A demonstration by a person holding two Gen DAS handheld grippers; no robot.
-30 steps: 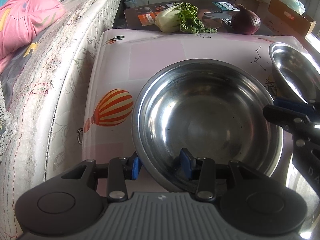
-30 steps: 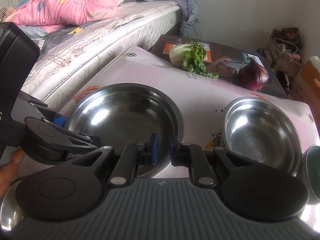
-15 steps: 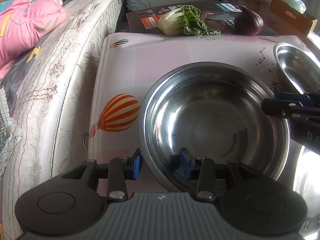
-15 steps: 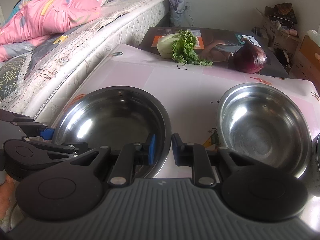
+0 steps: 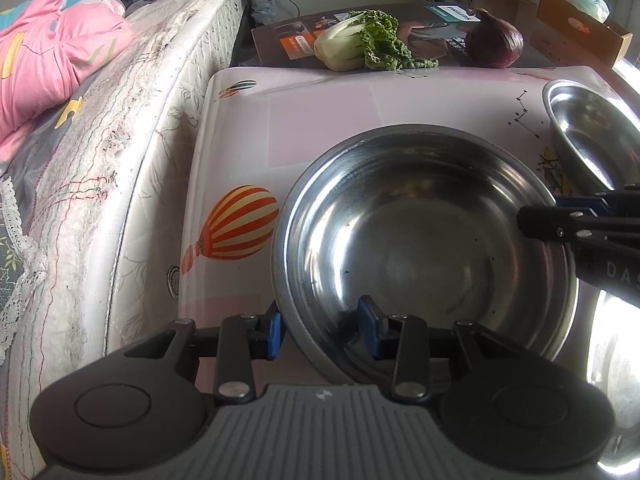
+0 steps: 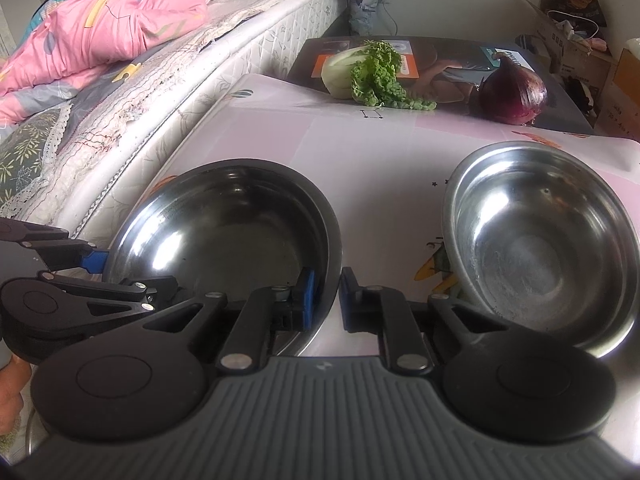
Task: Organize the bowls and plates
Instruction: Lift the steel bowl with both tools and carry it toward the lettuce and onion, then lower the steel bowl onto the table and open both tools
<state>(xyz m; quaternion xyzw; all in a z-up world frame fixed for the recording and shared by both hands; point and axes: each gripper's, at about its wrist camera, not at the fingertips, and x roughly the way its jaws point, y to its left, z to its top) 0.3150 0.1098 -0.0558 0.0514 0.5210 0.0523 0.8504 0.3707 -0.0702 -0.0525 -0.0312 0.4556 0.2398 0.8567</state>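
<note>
Now the big round shiny metal bowl [image 5: 424, 240] sits on the pink table with the balloon picture [image 5: 320, 120], and the left gripper [image 5: 320, 326] pinches its near edge, one blue pad inside and one outside, while the right gripper [image 6: 326, 300] squeezes its right edge the same way. A smaller shiny metal bowl [image 6: 540, 248] stands apart on the right. The far dark flat box [image 5: 456, 12] seems to say PHILIPS, the right gripper's side shows "DAS", and that gripper lies flatter than a second ago.
</note>
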